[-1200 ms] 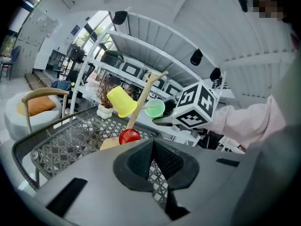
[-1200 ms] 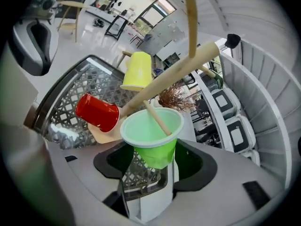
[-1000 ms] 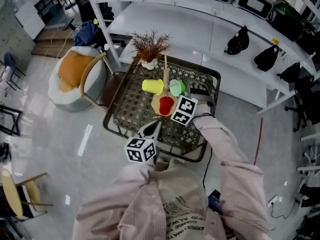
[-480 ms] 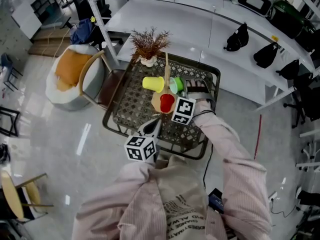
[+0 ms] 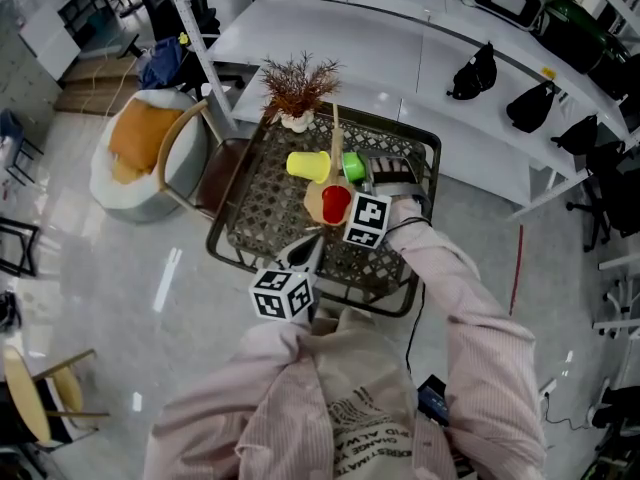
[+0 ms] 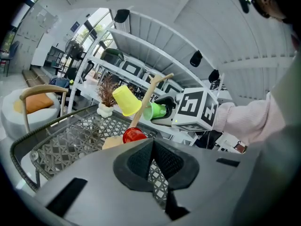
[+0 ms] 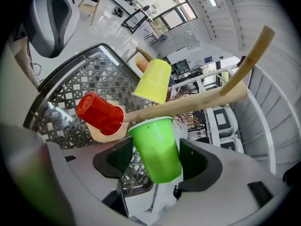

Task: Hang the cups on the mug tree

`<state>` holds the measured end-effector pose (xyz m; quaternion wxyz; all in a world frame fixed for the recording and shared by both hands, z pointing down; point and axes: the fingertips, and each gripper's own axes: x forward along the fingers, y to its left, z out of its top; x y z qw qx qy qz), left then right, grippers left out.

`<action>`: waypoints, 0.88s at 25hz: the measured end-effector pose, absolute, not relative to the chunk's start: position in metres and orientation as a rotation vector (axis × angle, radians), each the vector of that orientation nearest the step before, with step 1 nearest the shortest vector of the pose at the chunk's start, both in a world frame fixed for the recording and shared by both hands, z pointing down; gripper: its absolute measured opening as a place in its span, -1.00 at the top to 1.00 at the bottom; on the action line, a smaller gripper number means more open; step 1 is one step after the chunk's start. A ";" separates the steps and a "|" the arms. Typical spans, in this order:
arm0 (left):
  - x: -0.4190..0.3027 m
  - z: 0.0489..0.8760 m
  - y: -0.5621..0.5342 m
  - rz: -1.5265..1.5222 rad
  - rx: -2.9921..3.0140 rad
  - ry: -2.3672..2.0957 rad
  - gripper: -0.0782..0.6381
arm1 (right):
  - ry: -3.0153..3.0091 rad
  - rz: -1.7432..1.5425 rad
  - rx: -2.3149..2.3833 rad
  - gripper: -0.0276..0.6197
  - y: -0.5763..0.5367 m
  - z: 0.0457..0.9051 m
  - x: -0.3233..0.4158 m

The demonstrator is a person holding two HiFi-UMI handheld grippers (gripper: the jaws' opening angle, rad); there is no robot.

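The wooden mug tree (image 5: 336,153) stands on the mesh table (image 5: 240,253). A yellow cup (image 5: 307,166) hangs on its left side, and a red cup (image 5: 335,204) sits low by its base. My right gripper (image 5: 366,175) is shut on the green cup (image 7: 156,147), which lies sideways with its rim against a branch (image 7: 197,100) of the tree; whether a peg is inside it I cannot tell. My left gripper (image 5: 310,253) hovers over the table's near edge, shut and empty (image 6: 153,142). In the left gripper view the yellow cup (image 6: 126,100), the green cup (image 6: 155,111) and the red cup (image 6: 133,134) all show.
A dried plant in a white pot (image 5: 297,93) stands at the table's far edge. A round chair with an orange cushion (image 5: 160,153) sits to the left. White shelves (image 5: 450,58) with black bags run behind the table.
My right gripper has edged the green cup slightly closer to the tree's trunk. The left gripper has stayed where it was.
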<state>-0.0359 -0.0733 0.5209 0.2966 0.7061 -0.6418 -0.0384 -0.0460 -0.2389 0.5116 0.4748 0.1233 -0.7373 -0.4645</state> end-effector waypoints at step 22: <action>-0.028 0.516 -0.071 -0.078 1.949 -1.660 0.79 | -2.018 -0.950 0.489 -0.02 -0.224 0.493 -0.027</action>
